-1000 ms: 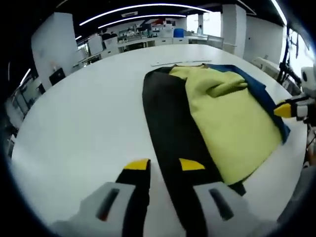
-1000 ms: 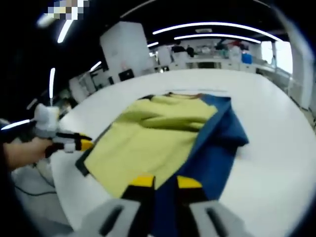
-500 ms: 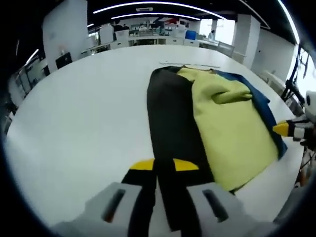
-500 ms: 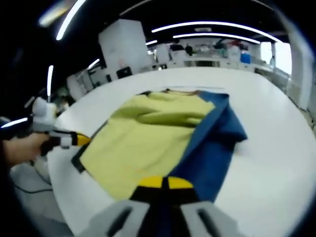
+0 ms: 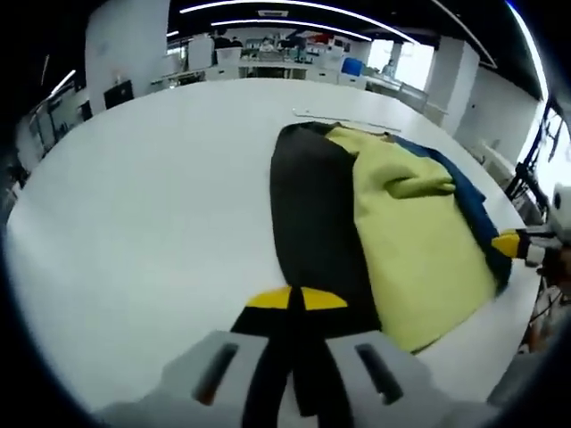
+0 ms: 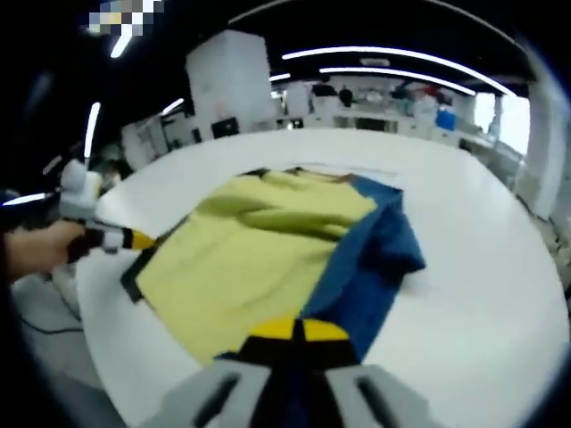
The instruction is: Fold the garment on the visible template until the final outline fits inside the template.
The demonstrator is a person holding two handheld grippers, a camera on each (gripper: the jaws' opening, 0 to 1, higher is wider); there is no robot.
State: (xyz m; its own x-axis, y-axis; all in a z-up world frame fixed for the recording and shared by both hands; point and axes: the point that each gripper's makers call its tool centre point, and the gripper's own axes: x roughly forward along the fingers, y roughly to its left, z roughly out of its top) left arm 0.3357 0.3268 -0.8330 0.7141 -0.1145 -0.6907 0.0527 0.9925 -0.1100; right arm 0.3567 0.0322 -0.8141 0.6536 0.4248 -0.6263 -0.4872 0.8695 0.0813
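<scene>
Room: open lab hall, ceiling strip lights, benches and shelving far off.
Worktop (image 5: 134, 205): wide, white, round-edged; carries the garment.
Garment (image 5: 406, 232): flat on the worktop, right of centre in the left gripper view. Yellow-green panel on top, black strip (image 5: 317, 214) along its left side, blue layer (image 6: 370, 267) along its right. A small fold of yellow cloth humps up toward the far end.
Template: not made out with certainty; possibly the black strip, cannot tell.
Left hand-held gripper (image 5: 295, 299): yellow tips pressed together over the near end of the black strip; looks clamped on it.
Right hand-held gripper (image 6: 297, 331): tips together on the near blue edge; looks clamped on cloth.
Handling, judged: light, limp fabric, will sag and drag. Take hems or corners, lift both ends evenly.
</scene>
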